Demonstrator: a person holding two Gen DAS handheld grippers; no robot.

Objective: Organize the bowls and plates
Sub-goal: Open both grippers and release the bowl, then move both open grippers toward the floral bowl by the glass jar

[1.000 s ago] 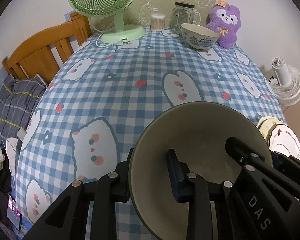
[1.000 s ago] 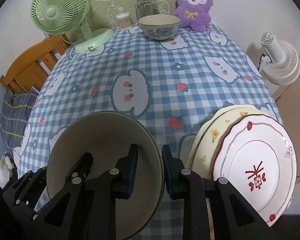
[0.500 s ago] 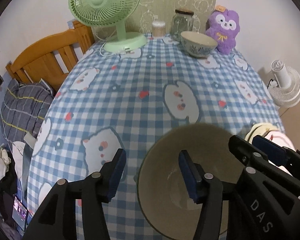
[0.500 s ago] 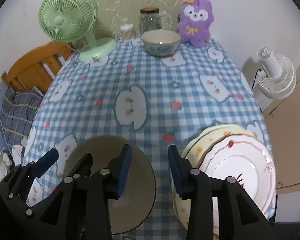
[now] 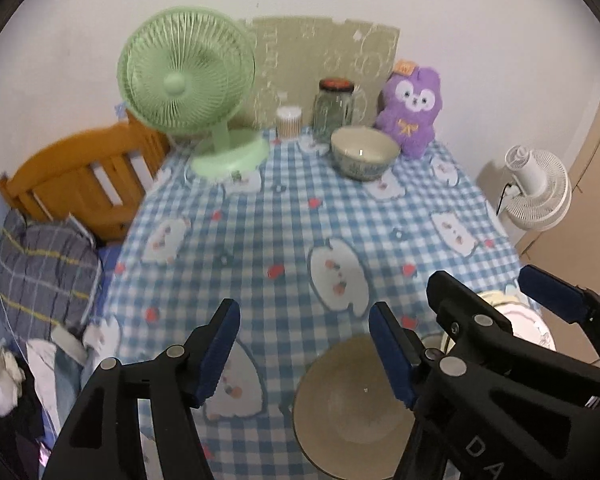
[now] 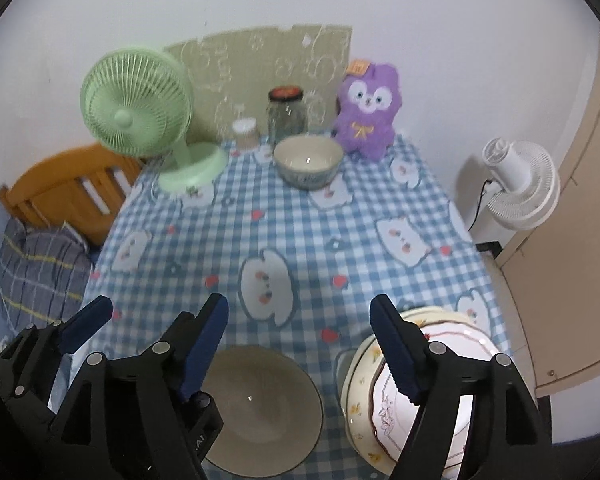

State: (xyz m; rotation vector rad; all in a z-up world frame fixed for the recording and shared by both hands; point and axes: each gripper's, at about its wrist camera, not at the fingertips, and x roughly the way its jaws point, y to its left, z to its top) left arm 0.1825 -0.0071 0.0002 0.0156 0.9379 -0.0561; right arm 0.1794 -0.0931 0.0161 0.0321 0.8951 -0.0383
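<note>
A plain beige bowl [image 5: 352,412] [image 6: 260,404] sits on the checked tablecloth near the front edge. My left gripper [image 5: 304,344] hangs above and just left of it, jaws opening, nothing between them. My right gripper [image 6: 300,344] hovers over the bowl's right side, jaws also opening and empty. To the right of the bowl lies a stack of plates [image 6: 360,376] [image 5: 532,320], a white red-rimmed one on a cream flowered one. A blue-patterned bowl [image 5: 364,158] [image 6: 308,162] stands at the table's far end.
At the back stand a green desk fan [image 5: 184,80], a glass jar [image 5: 334,108], a small swab container [image 5: 288,122] and a purple plush toy [image 5: 414,108]. A wooden bed frame [image 5: 80,176] lies left of the table, a white floor fan [image 5: 540,188] right.
Both grippers were shut on the beige bowl's rim; they have let go, opened wide and risen. The bowl now rests on the cloth below them.
</note>
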